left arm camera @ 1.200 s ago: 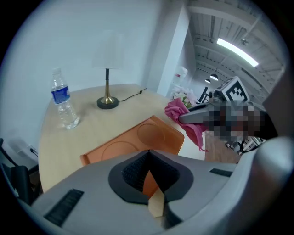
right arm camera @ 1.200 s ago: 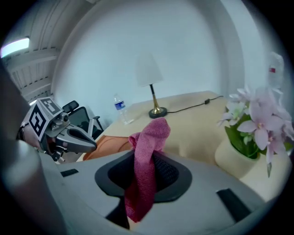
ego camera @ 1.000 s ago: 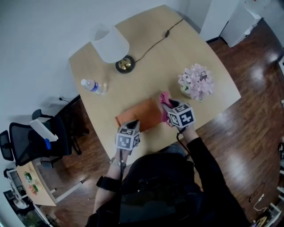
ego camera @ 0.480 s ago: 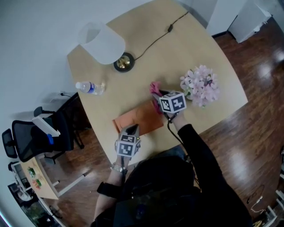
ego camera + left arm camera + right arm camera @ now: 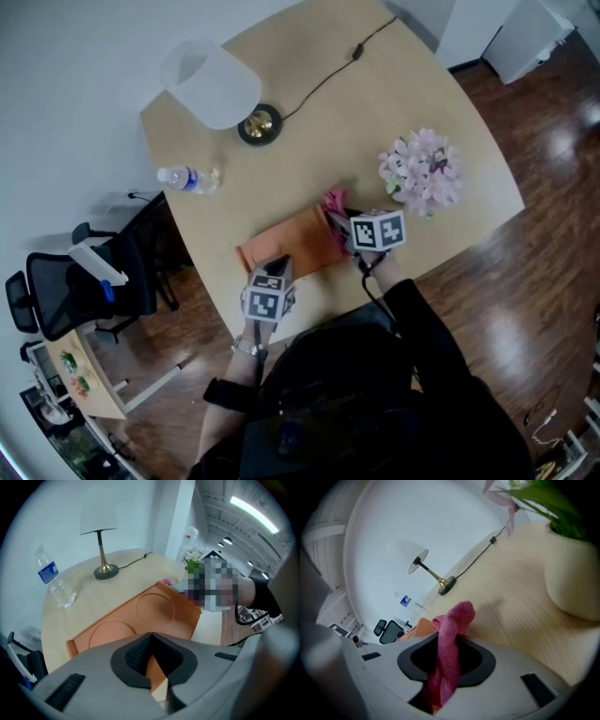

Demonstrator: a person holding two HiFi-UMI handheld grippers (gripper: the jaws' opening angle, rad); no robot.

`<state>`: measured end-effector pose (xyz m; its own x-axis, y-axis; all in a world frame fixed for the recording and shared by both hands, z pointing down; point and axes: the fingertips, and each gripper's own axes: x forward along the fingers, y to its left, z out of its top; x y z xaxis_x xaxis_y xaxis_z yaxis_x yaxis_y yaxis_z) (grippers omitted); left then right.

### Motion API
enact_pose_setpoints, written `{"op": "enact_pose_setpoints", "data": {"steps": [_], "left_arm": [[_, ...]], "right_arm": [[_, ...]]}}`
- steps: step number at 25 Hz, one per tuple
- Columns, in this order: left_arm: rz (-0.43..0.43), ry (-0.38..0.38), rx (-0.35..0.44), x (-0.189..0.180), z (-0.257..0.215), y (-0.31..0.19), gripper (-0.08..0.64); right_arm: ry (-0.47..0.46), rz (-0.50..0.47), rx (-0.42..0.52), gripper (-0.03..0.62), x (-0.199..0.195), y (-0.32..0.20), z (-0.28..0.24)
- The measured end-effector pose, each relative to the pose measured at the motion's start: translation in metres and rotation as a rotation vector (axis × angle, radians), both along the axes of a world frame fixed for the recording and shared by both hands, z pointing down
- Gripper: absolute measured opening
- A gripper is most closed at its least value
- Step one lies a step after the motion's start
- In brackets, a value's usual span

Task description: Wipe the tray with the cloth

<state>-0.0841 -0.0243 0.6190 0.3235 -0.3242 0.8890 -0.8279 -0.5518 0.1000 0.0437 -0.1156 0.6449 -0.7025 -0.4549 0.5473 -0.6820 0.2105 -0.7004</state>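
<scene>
An orange tray (image 5: 295, 244) with two round hollows (image 5: 154, 609) lies near the table's front edge. My left gripper (image 5: 279, 269) is at its near left edge and is shut on the rim, a strip of which shows between the jaws (image 5: 153, 665). My right gripper (image 5: 345, 225) hangs over the tray's right end, shut on a pink cloth (image 5: 452, 625). Its jaws have just closed a little further on the cloth. The cloth (image 5: 334, 201) bunches up past the fingertips. In the right gripper view only a corner of the tray (image 5: 419, 627) shows.
A pot of pink flowers (image 5: 420, 173) stands close to the right of my right gripper. A table lamp (image 5: 211, 84) with its cord (image 5: 328, 89) and a water bottle (image 5: 187, 178) are farther back. An office chair (image 5: 66, 291) stands left of the table.
My right gripper has sunk toward the tray's right end with the cloth and rolled. The left gripper has stayed on the tray's near edge.
</scene>
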Motion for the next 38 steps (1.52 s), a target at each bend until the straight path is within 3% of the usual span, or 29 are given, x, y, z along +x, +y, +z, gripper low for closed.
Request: {"op": "enact_pose_setpoints", "data": {"steps": [12, 17, 26, 31, 38], "left_arm": [[0.036, -0.034, 0.028, 0.001, 0.002, 0.001, 0.006], [0.025, -0.024, 0.018, 0.002, 0.002, 0.001, 0.006], [0.005, -0.029, 0.005, 0.002, 0.002, 0.001, 0.006], [0.003, -0.030, -0.005, 0.002, 0.002, 0.000, 0.006], [0.018, -0.027, -0.009, 0.001, 0.003, 0.000, 0.006]], "right_arm": [[0.106, -0.199, -0.032, 0.095, 0.023, 0.107, -0.002], [0.192, -0.178, 0.052, 0.095, 0.041, 0.061, -0.011], [0.130, -0.117, 0.098, 0.095, -0.006, -0.053, -0.016], [0.056, -0.086, 0.056, 0.095, -0.019, -0.059, -0.009], [-0.017, -0.040, -0.008, 0.095, -0.006, -0.025, -0.003]]}}
